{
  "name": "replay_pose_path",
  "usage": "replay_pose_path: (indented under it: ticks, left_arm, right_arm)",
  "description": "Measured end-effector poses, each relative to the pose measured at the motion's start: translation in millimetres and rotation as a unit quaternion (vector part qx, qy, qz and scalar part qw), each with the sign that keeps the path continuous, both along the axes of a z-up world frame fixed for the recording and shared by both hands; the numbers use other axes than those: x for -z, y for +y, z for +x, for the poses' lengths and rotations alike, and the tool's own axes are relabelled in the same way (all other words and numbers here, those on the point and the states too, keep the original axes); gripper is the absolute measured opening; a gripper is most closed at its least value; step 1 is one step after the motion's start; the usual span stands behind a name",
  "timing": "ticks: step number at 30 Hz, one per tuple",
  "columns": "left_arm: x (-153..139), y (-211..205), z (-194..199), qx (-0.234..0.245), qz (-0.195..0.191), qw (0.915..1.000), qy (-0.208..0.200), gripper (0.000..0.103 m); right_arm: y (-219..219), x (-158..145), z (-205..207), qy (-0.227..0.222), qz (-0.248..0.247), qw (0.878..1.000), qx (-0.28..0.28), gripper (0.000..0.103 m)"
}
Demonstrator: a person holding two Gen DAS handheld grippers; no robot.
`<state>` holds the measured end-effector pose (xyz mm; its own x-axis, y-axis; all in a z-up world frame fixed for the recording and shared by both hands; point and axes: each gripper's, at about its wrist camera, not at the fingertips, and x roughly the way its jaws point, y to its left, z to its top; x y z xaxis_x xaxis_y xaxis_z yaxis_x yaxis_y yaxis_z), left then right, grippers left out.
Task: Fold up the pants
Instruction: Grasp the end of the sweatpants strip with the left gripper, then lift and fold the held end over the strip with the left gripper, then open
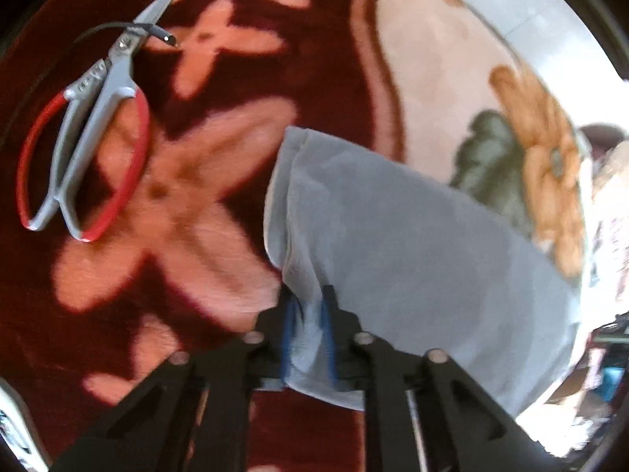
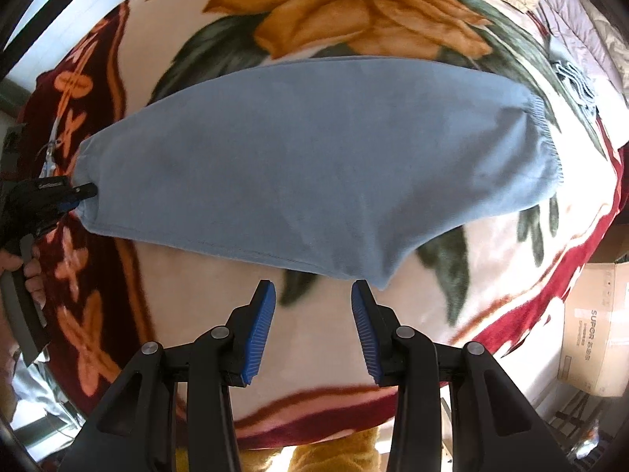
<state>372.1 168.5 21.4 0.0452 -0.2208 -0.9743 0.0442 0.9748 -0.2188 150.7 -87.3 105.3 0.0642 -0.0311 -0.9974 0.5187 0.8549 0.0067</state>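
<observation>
While left gripper (image 1: 308, 314) clamps pants (image 2: 314, 173), right gripper (image 2: 313, 299) gapes

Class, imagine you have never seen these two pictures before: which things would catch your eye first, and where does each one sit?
First, the pale blue pants, lying folded lengthwise across the middle of the big flowered blanket. The left tool is shut on their hem end, while the right tool hangs open just short of their near edge. Off to the left on the dark red part of the blanket lie red-handled scissors.
</observation>
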Motion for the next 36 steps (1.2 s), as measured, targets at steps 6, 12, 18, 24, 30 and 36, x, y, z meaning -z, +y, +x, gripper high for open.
replay_pose_path:
  ticks: [6, 12, 18, 24, 30, 36]
  left_arm:
    - [-36, 2, -9, -0.003, -0.040, 0.9990, -0.018, 0.012]
    - [-81, -29, -21, 0.026, -0.050, 0.9976, -0.040, 0.012]
    - [-113, -82, -47, 0.051, -0.066, 0.9947, -0.060, 0.012]
    - [-132, -140, -73, 0.086, -0.077, 0.9917, -0.057, 0.012]
    - [-123, -202, -100, 0.128, -0.075, 0.9882, -0.039, 0.012]
    - [-103, -254, -116, 0.144, -0.073, 0.9867, -0.020, 0.012]
  right_arm:
    - [-6, -1, -7, -0.009, 0.017, 1.000, -0.001, 0.041]
    - [-11, -5, -13, -0.019, 0.024, 0.999, -0.035, 0.041]
    - [-41, -10, -21, -0.026, 0.031, 0.998, -0.044, 0.041]
    - [-87, -19, -29, -0.043, 0.030, 0.998, -0.036, 0.041]
    - [-131, -18, -46, -0.040, 0.028, 0.999, -0.025, 0.041]
    - [-166, -13, -63, -0.035, 0.030, 0.999, -0.021, 0.041]
